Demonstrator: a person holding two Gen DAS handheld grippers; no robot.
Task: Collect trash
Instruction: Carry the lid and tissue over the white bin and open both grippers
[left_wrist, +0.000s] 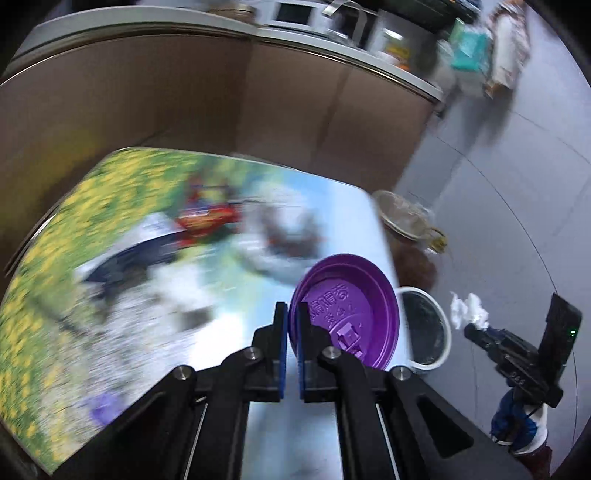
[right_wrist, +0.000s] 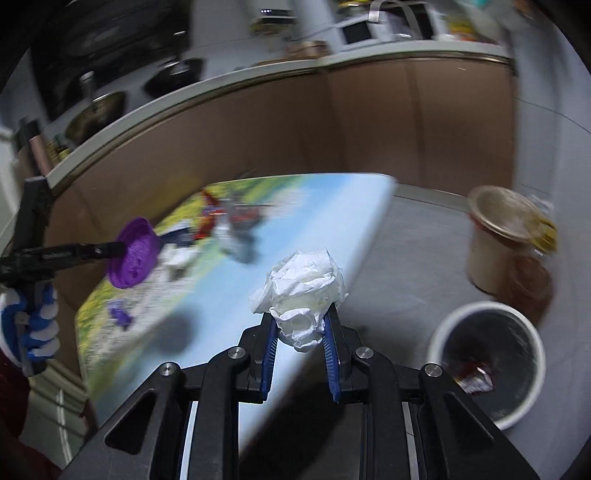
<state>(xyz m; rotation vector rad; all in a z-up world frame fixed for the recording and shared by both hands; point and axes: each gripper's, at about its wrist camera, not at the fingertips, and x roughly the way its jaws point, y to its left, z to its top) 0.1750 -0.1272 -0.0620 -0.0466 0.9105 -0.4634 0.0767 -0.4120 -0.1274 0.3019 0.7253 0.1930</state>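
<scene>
**Both hands loaded, bin waiting below**

The table (right_wrist: 207, 332), with its printed landscape cover, is filling the middle of both views, blurred litter lying across it. Lower right in the right wrist view, the white-rimmed trash bin (right_wrist: 487, 363) is standing on the floor, a wrapper already inside. The left hand-held gripper (left_wrist: 292, 332) is pinching the purple cup lid (left_wrist: 345, 310) by its rim, centre-right over the table edge. The right hand-held gripper (right_wrist: 300, 325) is squeezing a crumpled white tissue (right_wrist: 301, 291), centre frame. This looks like the carry step; next, each load needs bringing over the bin's mouth before release.
</scene>
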